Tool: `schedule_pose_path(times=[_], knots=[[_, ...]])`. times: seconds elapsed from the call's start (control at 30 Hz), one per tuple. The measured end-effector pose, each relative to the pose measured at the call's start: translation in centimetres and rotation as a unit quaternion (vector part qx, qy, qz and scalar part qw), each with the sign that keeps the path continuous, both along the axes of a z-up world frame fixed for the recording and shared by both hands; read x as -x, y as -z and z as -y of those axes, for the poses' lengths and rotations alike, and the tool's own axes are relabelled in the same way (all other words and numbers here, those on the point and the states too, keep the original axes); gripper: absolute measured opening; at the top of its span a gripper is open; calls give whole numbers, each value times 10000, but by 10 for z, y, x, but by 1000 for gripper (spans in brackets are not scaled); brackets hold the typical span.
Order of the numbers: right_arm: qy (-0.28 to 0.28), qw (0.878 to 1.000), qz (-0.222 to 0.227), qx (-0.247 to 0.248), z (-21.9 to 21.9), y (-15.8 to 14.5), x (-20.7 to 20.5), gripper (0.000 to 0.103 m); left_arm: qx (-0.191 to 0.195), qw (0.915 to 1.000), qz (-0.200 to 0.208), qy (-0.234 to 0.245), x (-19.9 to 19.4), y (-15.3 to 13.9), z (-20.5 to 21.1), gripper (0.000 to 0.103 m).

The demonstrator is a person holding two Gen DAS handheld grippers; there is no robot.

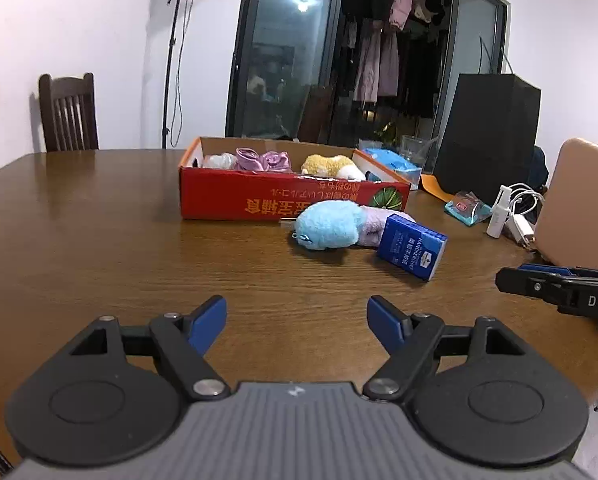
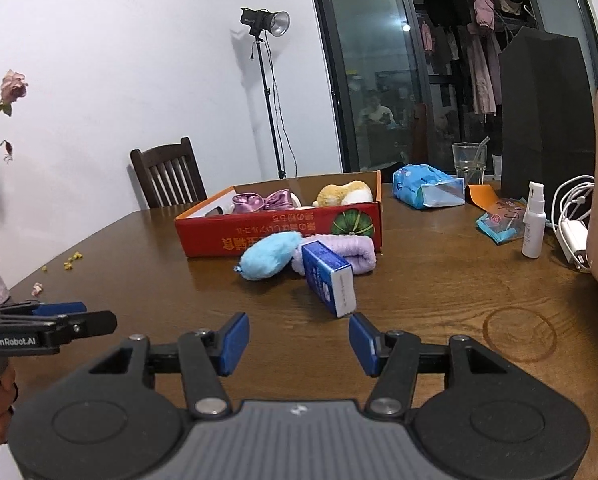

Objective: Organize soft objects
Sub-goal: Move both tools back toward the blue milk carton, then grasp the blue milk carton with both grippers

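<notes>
A red cardboard box [image 1: 235, 200] [image 2: 227, 236] stands on the wooden table and holds a purple satin bow [image 1: 263, 160] [image 2: 259, 200] and a tan plush toy [image 1: 331, 166] [image 2: 341, 192]. In front of it lie a light blue plush [image 1: 327, 226] [image 2: 265, 256], a lilac towel roll [image 1: 373, 224] [image 2: 341, 254] and a blue tissue pack [image 1: 411, 246] [image 2: 327, 280]. My left gripper [image 1: 297, 320] is open and empty, short of the plush. My right gripper [image 2: 299, 340] is open and empty, just before the tissue pack.
A black bag [image 1: 487, 136] [image 2: 547, 120], a blue wipes pack [image 2: 427, 186], a glass [image 2: 469, 162], a white spray bottle [image 2: 534, 220], a charger with cables [image 2: 575, 232] and a tan case [image 1: 579, 204] crowd the right side. A chair [image 1: 69, 112] stands behind the table.
</notes>
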State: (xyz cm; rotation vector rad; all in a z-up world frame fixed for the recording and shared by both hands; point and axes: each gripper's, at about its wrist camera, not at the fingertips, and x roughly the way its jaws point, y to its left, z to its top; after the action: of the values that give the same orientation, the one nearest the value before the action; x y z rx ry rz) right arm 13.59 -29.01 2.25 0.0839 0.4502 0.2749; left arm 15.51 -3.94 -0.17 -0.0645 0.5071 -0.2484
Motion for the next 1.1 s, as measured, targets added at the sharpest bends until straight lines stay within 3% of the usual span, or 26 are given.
schedule_pose_path(times=[0.4,0.5,0.57,0.6,0.67,0.73,0.8,0.87,0.97,1.1], knots=[[6,9988,-39,478,-12,9,-99,53,8,9993,-235,286,-93,3,41,79],[-43,9986,-254,453,-9,20,-119,31,1,9989,-323,342,-106,8,47,79],[-448,9978,-444,215,-6,21,-122,21,74,9984,-394,392,-111,12,45,79],[-895,9936,-669,-177,-2,19,-123,21,106,9980,-407,482,-110,12,44,80],[-1801,9734,-1065,-936,6,19,-122,20,230,9960,-404,762,-104,12,38,81],[-2010,9662,-1260,-1005,6,21,-121,21,450,9935,-452,941,-99,12,30,81],[-1765,9648,-1486,-1264,16,29,-132,26,709,9894,-627,1101,-99,16,26,80],[-1140,9739,-1487,-1279,26,33,-140,47,697,9896,-702,1046,-99,18,30,77],[-356,9868,-1193,-1033,34,31,-135,48,632,9905,-660,1023,-102,16,35,76],[-350,9834,-1126,-1380,38,33,-114,47,718,9885,-753,1100,-121,18,43,70]])
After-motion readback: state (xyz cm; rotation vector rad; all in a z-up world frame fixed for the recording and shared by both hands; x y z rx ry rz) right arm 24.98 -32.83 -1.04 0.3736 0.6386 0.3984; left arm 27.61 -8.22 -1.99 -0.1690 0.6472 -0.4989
